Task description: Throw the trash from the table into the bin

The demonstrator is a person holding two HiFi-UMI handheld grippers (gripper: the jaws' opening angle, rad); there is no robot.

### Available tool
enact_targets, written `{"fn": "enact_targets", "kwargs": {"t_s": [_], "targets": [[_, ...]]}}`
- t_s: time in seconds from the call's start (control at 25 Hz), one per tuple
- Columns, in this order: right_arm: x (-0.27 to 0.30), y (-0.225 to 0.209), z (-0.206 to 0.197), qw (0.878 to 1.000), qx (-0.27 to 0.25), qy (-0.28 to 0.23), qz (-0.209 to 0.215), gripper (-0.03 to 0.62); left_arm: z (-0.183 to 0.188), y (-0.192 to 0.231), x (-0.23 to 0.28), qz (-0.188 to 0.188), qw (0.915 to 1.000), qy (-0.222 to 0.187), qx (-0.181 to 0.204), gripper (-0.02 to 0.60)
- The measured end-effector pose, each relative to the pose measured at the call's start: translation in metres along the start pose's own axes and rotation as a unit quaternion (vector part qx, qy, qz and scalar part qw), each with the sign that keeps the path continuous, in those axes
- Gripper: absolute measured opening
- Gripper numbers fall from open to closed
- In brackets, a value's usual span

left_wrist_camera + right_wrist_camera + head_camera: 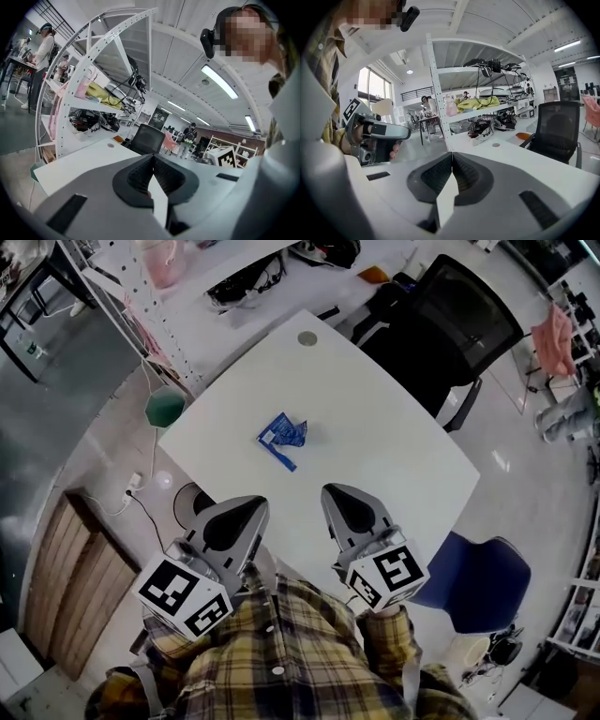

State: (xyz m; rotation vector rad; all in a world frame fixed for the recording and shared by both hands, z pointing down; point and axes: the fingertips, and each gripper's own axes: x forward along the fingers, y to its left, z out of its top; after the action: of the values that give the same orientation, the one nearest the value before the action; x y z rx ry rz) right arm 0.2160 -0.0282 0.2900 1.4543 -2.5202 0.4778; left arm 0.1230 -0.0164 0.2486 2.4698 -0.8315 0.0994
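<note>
A crumpled blue wrapper [284, 436] lies near the middle of the white table [375, 418] in the head view. My left gripper [250, 503] hovers over the table's near edge, jaws shut with nothing between them, well short of the wrapper. To its right my right gripper [330, 491] is likewise shut and empty, also short of the wrapper. The left gripper [152, 157] and the right gripper [452, 154] each show pads pressed together in their own views. The wrapper is hidden in both gripper views. No bin is clearly visible.
A black office chair [448, 329] stands at the table's far right side, a blue chair [473, 577] at its near right. A white perforated shelf rack [150, 296] with cables stands at far left. A green object [165, 407] hangs off the table's left corner. A wooden panel [70, 568] lies left.
</note>
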Motion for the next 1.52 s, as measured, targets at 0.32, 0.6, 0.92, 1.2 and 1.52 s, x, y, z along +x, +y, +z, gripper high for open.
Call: {"fn": "enact_targets", "kwargs": {"t_s": [0.32, 0.6, 0.92, 1.2, 1.52], "targets": [[0.027, -0.030, -0.012, 0.999, 0.045, 0.018, -0.010, -0.002, -0.008, 0.012, 0.016, 0.010, 0.9996, 0.025, -0.005, 0.008], [0.049, -0.043, -0.028, 0.996, 0.074, 0.041, -0.012, 0.000, -0.022, 0.020, 0.021, 0.000, 0.9992, 0.034, -0.023, 0.008], [0.085, -0.061, -0.059, 0.982, 0.173, 0.070, -0.007, 0.078, -0.034, 0.035, 0.016, 0.005, 0.9982, 0.032, -0.052, 0.008], [0.123, -0.080, -0.098, 0.966, 0.237, 0.106, -0.015, 0.161, -0.040, 0.060, 0.009, 0.028, 0.9968, 0.032, -0.068, 0.008], [0.148, -0.095, -0.135, 0.931, 0.343, 0.116, -0.040, 0.189, -0.038, 0.076, 0.005, 0.045, 0.9957, 0.027, -0.077, 0.008]]}}
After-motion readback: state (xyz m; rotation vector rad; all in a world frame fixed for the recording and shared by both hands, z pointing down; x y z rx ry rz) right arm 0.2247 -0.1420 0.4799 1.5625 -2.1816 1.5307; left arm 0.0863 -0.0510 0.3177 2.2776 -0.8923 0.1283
